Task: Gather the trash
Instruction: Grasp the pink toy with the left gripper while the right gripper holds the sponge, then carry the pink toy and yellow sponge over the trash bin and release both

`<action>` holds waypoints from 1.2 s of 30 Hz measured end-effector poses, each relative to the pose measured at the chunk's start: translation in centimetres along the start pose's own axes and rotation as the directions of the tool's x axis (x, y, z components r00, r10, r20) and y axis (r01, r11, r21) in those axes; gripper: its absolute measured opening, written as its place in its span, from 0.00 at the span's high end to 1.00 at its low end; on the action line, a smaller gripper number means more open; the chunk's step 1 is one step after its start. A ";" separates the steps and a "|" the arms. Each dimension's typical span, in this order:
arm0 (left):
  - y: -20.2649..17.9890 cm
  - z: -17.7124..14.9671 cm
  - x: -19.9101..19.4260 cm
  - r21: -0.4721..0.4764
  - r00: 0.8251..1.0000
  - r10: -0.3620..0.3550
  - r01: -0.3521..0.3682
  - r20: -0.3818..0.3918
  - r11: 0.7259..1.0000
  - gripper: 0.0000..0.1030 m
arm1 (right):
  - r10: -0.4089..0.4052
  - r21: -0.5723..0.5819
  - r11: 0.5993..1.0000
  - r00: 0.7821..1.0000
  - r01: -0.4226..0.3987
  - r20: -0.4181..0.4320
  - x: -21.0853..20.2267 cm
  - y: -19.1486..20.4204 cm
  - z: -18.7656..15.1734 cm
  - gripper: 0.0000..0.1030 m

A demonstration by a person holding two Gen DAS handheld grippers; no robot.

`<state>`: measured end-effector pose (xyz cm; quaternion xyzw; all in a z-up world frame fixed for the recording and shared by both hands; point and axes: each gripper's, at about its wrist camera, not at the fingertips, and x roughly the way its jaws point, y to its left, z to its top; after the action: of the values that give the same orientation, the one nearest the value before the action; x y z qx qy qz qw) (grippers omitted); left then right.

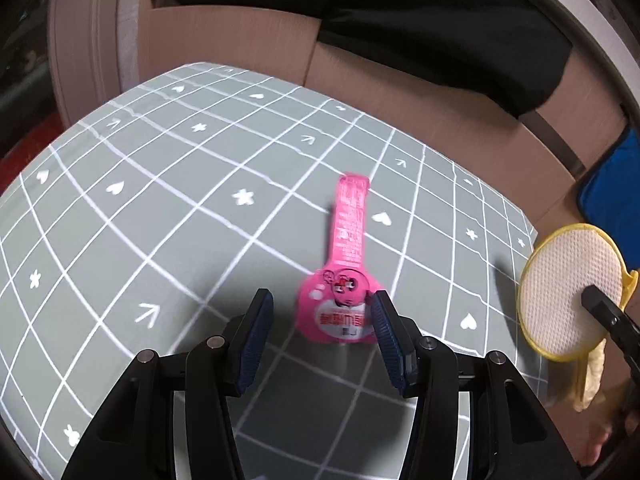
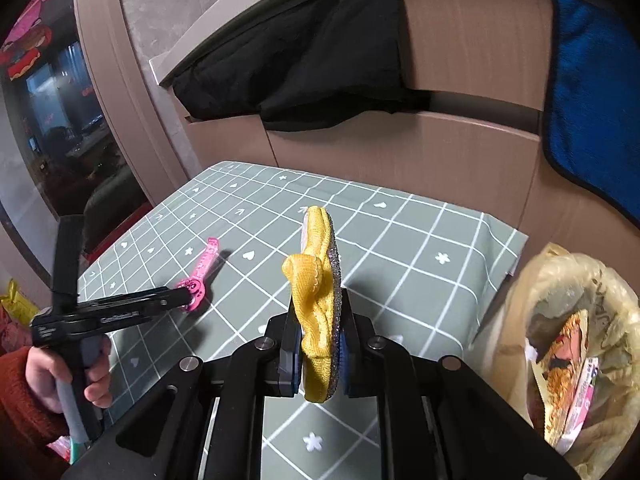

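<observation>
Spread left fingers (image 1: 320, 316) beside pink watch-shaped wrapper (image 1: 347, 268); right fingers (image 2: 320, 344) clenched on yellow scrubber (image 2: 318, 304).

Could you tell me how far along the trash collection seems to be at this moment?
Done: the lined trash bin beside the table already holds food wrappers. In hand: the right gripper is shut on a yellow scrubbing pad, and the left gripper is open, its fingers either side of the pink wrapper without pinching it. Left: grasping that wrapper, the only litter visible on the tablecloth, and binning it.
</observation>
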<state>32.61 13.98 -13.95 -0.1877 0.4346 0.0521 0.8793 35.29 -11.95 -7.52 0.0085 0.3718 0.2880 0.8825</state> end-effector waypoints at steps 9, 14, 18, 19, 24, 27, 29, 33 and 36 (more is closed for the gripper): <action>-1.8 0.1 1.1 0.020 0.999 0.054 -0.054 0.004 0.998 0.82 | 0.018 0.037 0.999 1.000 -0.017 -0.011 -0.1 -1.2 -1.7 0.87; -2.2 -0.2 -0.6 0.039 0.997 0.055 -0.057 0.057 0.998 0.86 | 0.012 0.043 0.999 1.000 -0.012 -0.008 -0.6 -1.5 -2.3 0.87; -2.5 -0.1 -2.6 0.047 0.994 0.018 -0.023 0.112 0.999 0.86 | 0.007 0.053 0.999 1.000 -0.007 -0.001 -1.1 -1.6 -2.5 0.87; -2.5 0.0 -3.1 0.047 0.992 0.002 -0.008 0.125 0.999 0.86 | 0.009 0.055 0.998 1.000 -0.009 0.000 -1.1 -1.6 -2.5 0.87; -2.7 0.1 -5.5 0.047 0.982 -0.048 0.040 0.183 0.998 0.86 | 0.010 0.048 0.999 1.000 -0.010 0.016 -2.0 -1.0 -2.4 0.87; -3.4 0.0 -6.9 0.080 0.973 -0.056 0.039 0.223 0.996 0.86 | 0.008 0.038 0.999 1.000 -0.009 0.029 -2.7 -0.7 -2.2 0.87; -4.2 0.1 -7.9 0.112 0.966 -0.065 0.038 0.251 0.993 0.86 | 0.005 0.031 0.999 0.999 -0.006 0.039 -3.2 -0.4 -2.0 0.87; -6.1 0.2 -9.8 0.168 0.952 -0.102 0.054 0.290 0.984 0.86 | -0.008 0.023 1.000 0.997 0.006 0.074 -4.5 -0.4 -1.4 0.87; -8.4 0.6 -11.1 0.221 0.939 -0.153 0.085 0.309 0.971 0.86 | -0.026 0.019 1.000 0.994 0.024 0.109 -6.2 -0.6 -0.8 0.87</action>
<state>28.33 7.28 -2.49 -0.1112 0.2753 -0.0163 0.9548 31.62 -15.77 -4.19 0.0275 0.3255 0.2729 0.9049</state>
